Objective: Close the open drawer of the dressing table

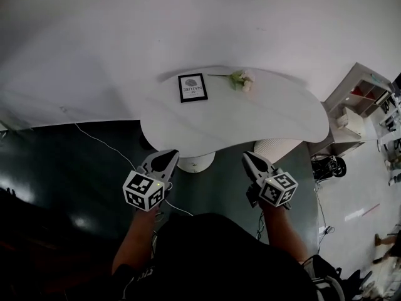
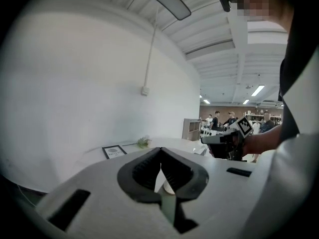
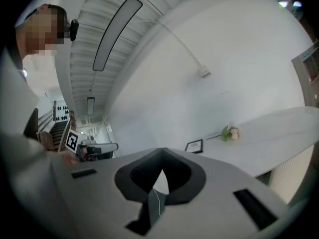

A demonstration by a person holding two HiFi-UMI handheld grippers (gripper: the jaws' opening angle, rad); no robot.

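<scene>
Table: the white kidney-shaped table (image 1: 269,115) stands against the white wall (image 1: 94,42), straight ahead of you, on a dark green floor (image 1: 69,168).
Drawer: you look down on the table top, and both gripper views sit near its edge height. No view shows the drawer front, so its position cannot be told.
Left hand-held gripper (image 1: 165,158): you hold it at the near edge of the table, left of centre, pointing at the table. Its own view shows the dark jaws (image 2: 160,150) pressed tip to tip with nothing between them. Whether it touches the table edge cannot be told.
Right hand-held gripper (image 1: 253,160): you hold it level with the left one, at the near edge, right of centre. Its jaws (image 3: 162,152) also meet at the tips and grip nothing.
Spacing: the two are well apart, each with its marker cube towards you.
On the table: a black-framed picture (image 1: 192,87) lies near the wall side. A small sprig of pale flowers (image 1: 240,80) lies just to its right, apart from the frame.
Under the table: a white ribbed pedestal (image 1: 276,148) shows below the right part of the edge.
Floor: a thin white cable (image 1: 100,140) runs from the wall towards your left arm.
Surroundings: a white shelf unit (image 1: 360,102) stands to the right of the table.
</scene>
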